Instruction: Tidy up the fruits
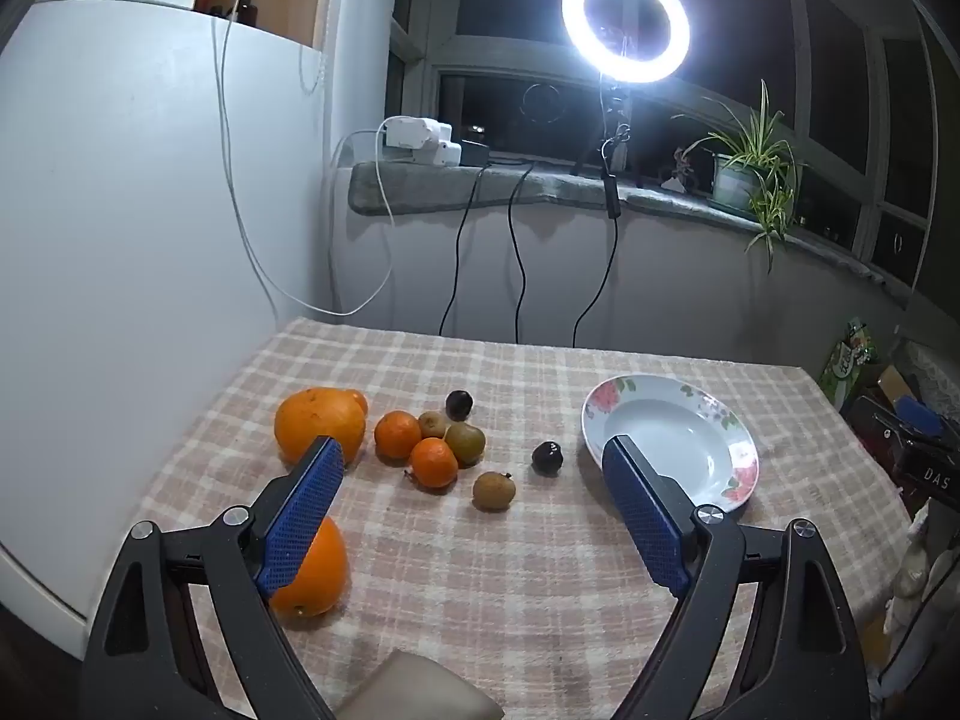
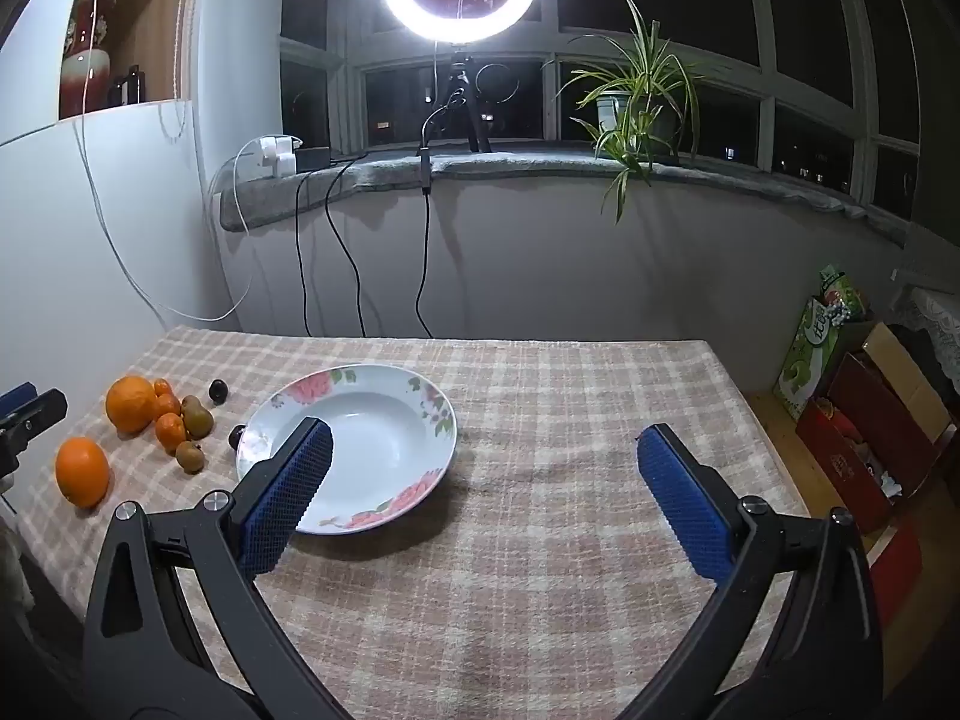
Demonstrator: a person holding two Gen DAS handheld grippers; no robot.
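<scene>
Several fruits lie on the checked tablecloth [image 1: 480, 570]: a big orange [image 1: 315, 420], a second orange [image 1: 315, 576] partly behind my left finger, two tangerines [image 1: 398, 433] [image 1: 433, 462], brown kiwis [image 1: 465, 441] [image 1: 494, 490] and two dark plums [image 1: 459, 404] [image 1: 547, 457]. A white flowered plate [image 1: 672, 426] stands empty to their right. My left gripper [image 1: 474, 456] hovers open above the fruits, nothing between its blue pads. My right gripper [image 2: 483, 438] is open over the cloth, its left finger [image 2: 282, 498] in front of the plate [image 2: 384, 450]. The fruits [image 2: 129, 402] sit far left in that view.
A white cabinet [image 1: 120, 210] stands against the table's left side. Behind the table is a windowsill with a ring light [image 1: 626, 21], chargers, hanging cables [image 1: 519, 252] and a potted plant [image 2: 636, 102]. Boxes [image 2: 864, 420] sit on the floor at the right. A chair back [image 1: 414, 690] is at the near edge.
</scene>
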